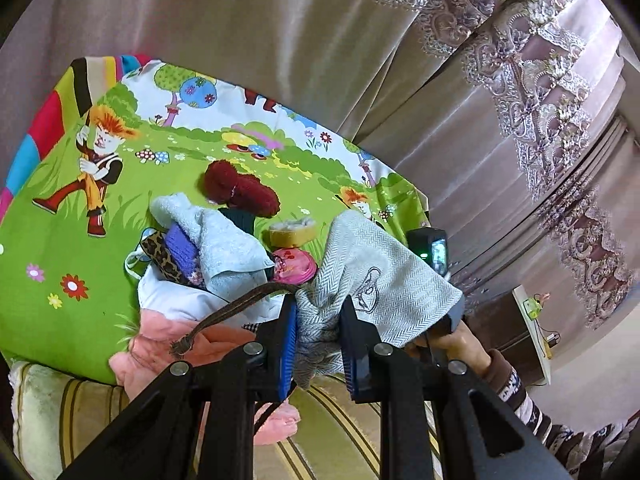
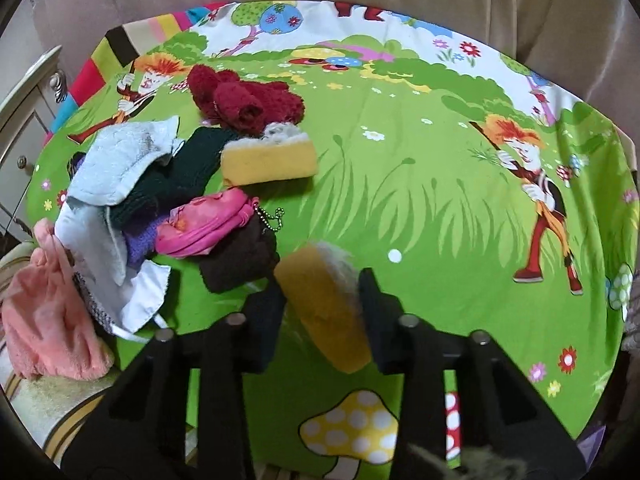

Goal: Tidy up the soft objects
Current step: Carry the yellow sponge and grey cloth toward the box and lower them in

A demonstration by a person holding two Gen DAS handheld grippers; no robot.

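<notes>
Both wrist views angled down, sharing cartoon cloth (image 1: pixel 60 248)

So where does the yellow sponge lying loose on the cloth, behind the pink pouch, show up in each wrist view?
Left wrist: the yellow sponge lies just below centre, behind the pink pouch and left of the grey herringbone cloth.
Right wrist: upper left of centre, in front of the dark red fluffy socks.
Shared landmark: the dark red fluffy socks just behind it.

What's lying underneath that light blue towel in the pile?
Under the light blue towel show a dark green knit, something purple and a white cloth. Whatever lies deeper is covered.
</notes>
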